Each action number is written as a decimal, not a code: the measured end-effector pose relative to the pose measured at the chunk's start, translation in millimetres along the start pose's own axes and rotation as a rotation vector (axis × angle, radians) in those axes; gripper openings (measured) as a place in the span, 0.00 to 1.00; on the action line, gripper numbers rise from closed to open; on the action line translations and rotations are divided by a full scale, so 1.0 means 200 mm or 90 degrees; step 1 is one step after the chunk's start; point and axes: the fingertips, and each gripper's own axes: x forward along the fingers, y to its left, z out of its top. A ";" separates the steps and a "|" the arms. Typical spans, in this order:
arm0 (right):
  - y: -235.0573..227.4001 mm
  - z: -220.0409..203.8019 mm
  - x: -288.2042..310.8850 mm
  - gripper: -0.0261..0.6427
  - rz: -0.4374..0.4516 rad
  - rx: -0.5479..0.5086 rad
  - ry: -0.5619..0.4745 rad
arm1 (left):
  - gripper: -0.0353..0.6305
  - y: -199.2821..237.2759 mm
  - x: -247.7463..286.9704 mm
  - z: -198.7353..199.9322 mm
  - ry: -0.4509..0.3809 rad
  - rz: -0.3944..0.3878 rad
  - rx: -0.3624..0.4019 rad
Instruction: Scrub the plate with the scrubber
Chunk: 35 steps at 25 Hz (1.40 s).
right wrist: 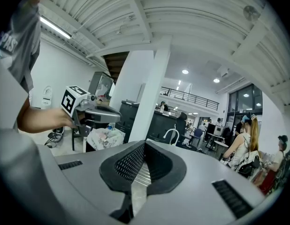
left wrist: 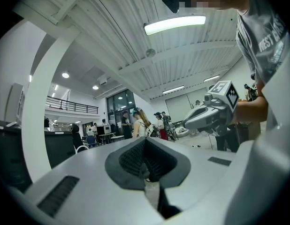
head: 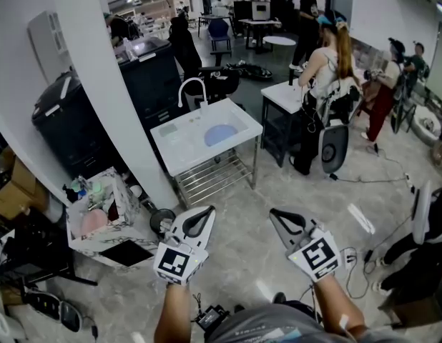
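You hold both grippers low in front of you, side by side but apart. Your left gripper (head: 198,222) is near 7 o'clock in the head view. Its jaws are closed with nothing between them, and its tips lean toward 1 o'clock. Your right gripper (head: 284,221) is near 5 o'clock, also closed and empty, with tips toward 11 o'clock. Your left forearm (head: 174,311) and right forearm (head: 338,304) rise from 6 o'clock.

White pillar (head: 106,84); black cabinet (head: 67,123) beside; cluttered white crate (head: 92,243) near its foot; people (head: 328,56) beyond
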 end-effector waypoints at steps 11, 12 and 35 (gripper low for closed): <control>-0.10 -0.01 0.09 0.08 -0.010 -0.034 0.005 | 0.06 0.04 0.11 -0.06 0.003 -0.013 -0.010; -0.11 -0.02 0.10 0.08 -0.010 -0.035 0.005 | 0.06 0.05 0.13 -0.07 0.004 -0.013 -0.012; -0.92 -0.26 0.46 0.08 0.069 -0.017 -0.027 | 0.06 0.22 0.97 -0.14 0.057 0.053 0.002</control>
